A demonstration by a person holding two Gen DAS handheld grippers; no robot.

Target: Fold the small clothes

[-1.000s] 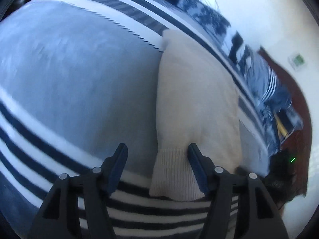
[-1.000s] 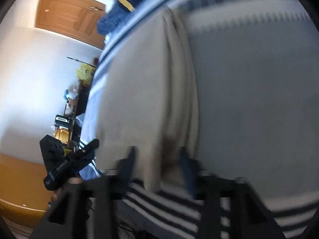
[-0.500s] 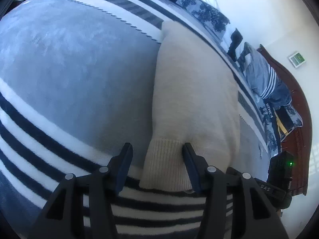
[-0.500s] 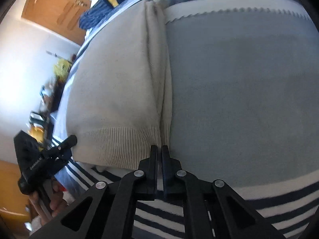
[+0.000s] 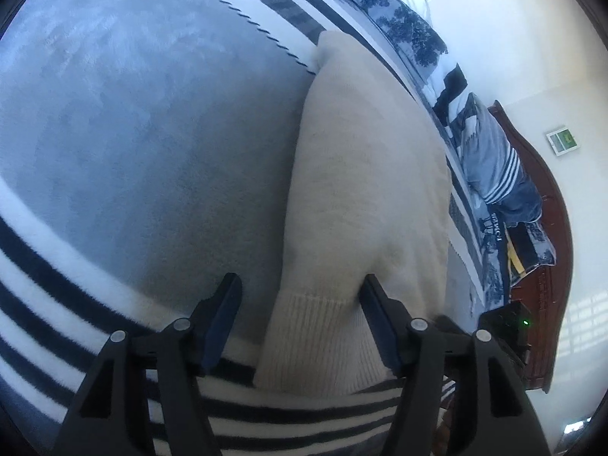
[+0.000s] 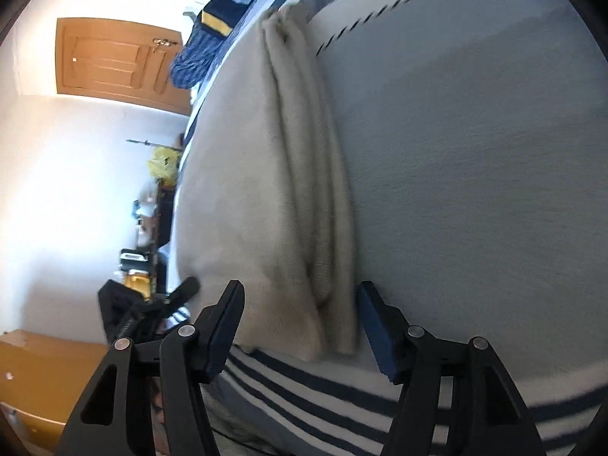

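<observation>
Grey striped blanket (image 5: 144, 144), cream sweater (image 5: 361, 190) folded, wooden door (image 6: 114, 60), both tools' jaws spreading wider around its hem

Left tool (image 5: 300, 304), right tool (image 6: 300, 311): black angular frames showing silver screws; fingers (image 5: 222, 319) wearing dark blue pads.

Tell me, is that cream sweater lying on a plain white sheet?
No. The cream sweater lies on a grey-blue blanket with white and navy stripes along its edge.
</observation>
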